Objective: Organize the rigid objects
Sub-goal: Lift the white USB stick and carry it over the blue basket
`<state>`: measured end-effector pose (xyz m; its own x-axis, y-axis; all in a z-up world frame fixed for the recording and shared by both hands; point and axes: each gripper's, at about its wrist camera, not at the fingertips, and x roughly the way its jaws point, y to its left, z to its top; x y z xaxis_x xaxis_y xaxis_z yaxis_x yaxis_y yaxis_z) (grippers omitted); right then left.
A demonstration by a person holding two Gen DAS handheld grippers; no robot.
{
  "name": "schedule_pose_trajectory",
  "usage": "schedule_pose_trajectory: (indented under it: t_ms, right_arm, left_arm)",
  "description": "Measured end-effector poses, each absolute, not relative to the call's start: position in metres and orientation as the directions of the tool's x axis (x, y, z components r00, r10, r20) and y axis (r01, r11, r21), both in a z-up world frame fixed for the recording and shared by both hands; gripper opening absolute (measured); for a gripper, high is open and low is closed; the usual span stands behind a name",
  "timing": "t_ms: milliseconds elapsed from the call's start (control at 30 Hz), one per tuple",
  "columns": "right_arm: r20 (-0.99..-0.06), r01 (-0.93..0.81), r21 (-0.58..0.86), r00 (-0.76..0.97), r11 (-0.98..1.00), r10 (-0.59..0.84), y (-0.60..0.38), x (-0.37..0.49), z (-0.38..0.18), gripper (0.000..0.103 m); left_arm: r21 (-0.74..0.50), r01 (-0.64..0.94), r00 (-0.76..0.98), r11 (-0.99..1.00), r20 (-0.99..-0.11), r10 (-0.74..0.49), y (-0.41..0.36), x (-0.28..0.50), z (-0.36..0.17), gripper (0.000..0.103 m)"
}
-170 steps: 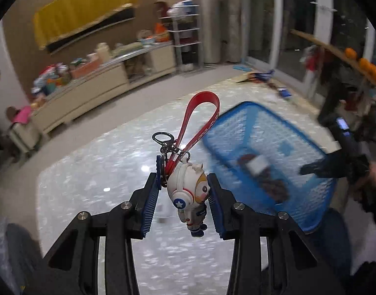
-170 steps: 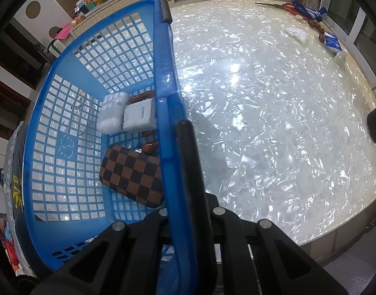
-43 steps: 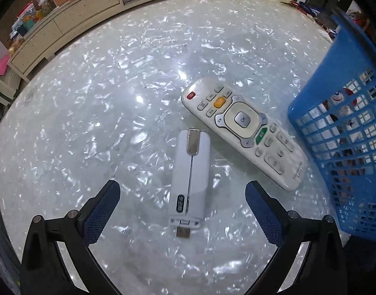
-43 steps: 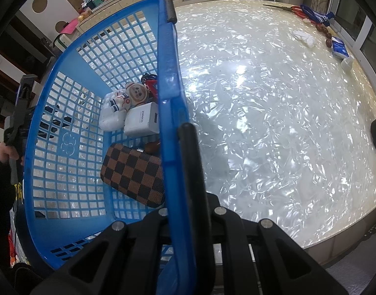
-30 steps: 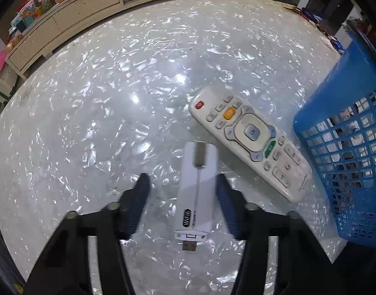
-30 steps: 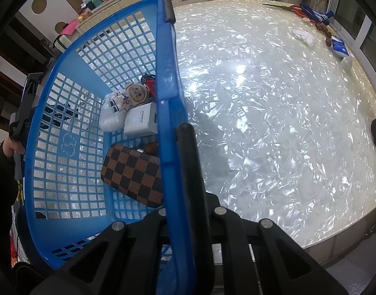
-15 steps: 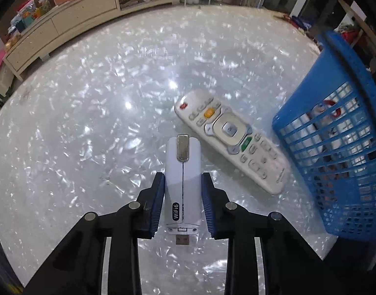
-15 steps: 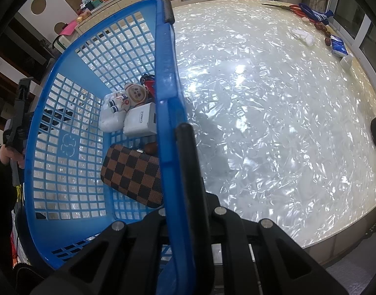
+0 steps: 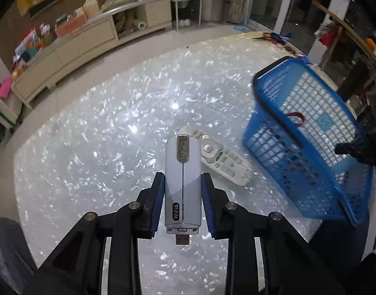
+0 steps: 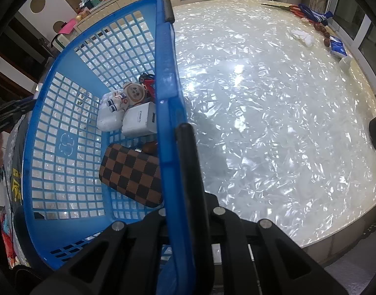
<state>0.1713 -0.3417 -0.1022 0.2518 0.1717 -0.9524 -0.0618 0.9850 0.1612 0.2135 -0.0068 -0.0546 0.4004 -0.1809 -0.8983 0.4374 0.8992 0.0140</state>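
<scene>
Pearly, shell-patterned desk [image 9: 94,132] fills both views, with a long low cabinet [image 9: 72,46] cluttered with boxes and bottles along the far wall. My left tongs [image 9: 183,196] are clenched on a white WiFi dongle [image 9: 183,179], blue pads pressed to its two long sides; its USB plug points back toward me and its metal clip end points away, and it hangs clear above the desk. Below and just past the dongle, a white remote control [image 9: 222,159] lies flat on the desk, partly hidden by the dongle's far end. Near the remote, to the right, is the blue plastic basket [image 9: 308,172], tilted. My right tongs [image 10: 180,211] are clamped shut on the basket's rim, one black finger lying along the rim's outer side. Inside the basket, seen from the right wrist: a brown checkered pouch [image 10: 131,174], a white charger block [image 10: 140,121] just beyond it, a white case [image 10: 109,120] beside that, and an astronaut keychain figure [image 10: 125,98] resting on top of the case, red strap [image 10: 148,83] tucked against the wall. Scissors and small packets sit at the desk's far edge, well apart from everything else.
</scene>
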Motion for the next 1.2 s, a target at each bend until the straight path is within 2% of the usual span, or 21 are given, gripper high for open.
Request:
schedule_pose_trajectory:
  t_ms: [367,567,833,1200]
  right_arm:
    - [-0.960,-0.047,0.130,0.245,0.990,0.137,-0.338,0.168,-0.100,0.005]
    - [-0.961,-0.048,0.113,0.248,0.992,0.121,-0.336,0.165,-0.094,0.004]
    - [-0.958,-0.045,0.113,0.258,0.993,0.121,-0.338,0.158,-0.087,0.004]
    - [-0.952,-0.046,0.140,0.267,0.989,0.147,-0.341,0.157,-0.085,0.004]
  left_arm:
    - [0.077,0.551,0.455,0.831,-0.862,-0.222,-0.048,0.178,0.000,0.033]
    - [0.074,0.632,0.440,0.771,-0.854,-0.279,-0.086,0.165,0.009,0.033]
    - [0.088,0.733,0.404,0.674,-0.854,-0.328,-0.137,0.151,0.004,0.033]
    - [0.101,0.827,0.336,0.553,-0.877,-0.342,-0.191,0.148,-0.035,0.033]
